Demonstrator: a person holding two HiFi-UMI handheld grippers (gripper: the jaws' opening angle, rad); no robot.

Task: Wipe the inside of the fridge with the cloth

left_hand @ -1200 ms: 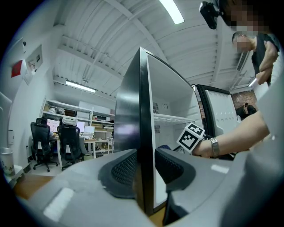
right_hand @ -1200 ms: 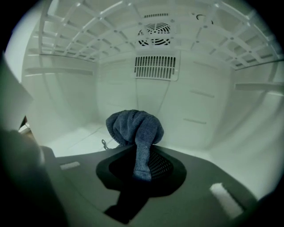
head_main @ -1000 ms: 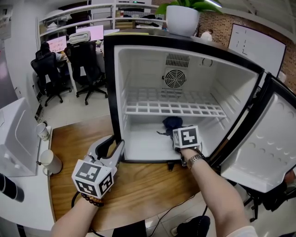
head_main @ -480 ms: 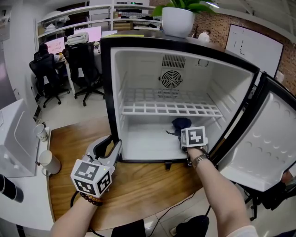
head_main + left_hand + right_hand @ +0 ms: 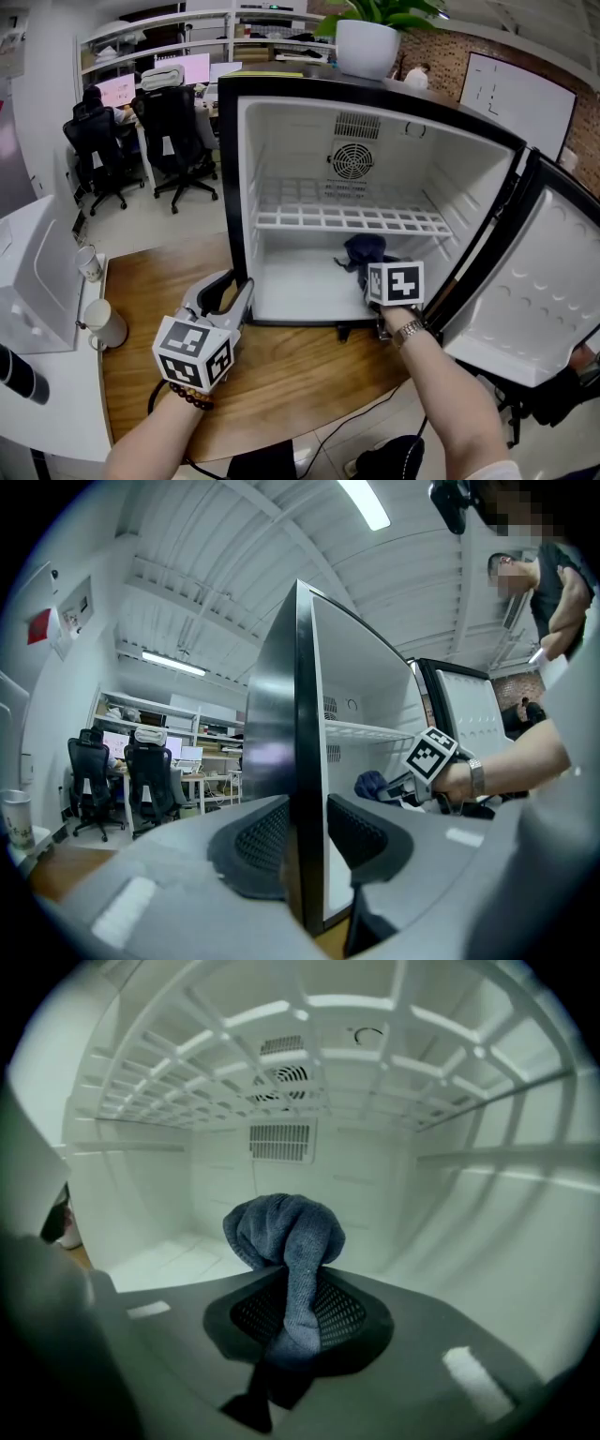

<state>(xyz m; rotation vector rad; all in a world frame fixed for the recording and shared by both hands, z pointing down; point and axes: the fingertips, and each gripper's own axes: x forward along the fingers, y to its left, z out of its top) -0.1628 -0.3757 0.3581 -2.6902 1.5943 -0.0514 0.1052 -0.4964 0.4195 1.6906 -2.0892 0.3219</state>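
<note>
Left gripper (image 5: 305,836): fingers clamped on the front edge of the fridge's (image 5: 232,187) left wall, same spot as a second ago.
Right gripper (image 5: 298,1312): fingers pinched tight on the cloth (image 5: 286,1237); it's slid rightward in the lower compartment and come up a touch.
Cloth: bunched above the fingers, under the shelf (image 5: 347,220), short of the back wall.
Door (image 5: 534,281): wide open, unchanged.
</note>
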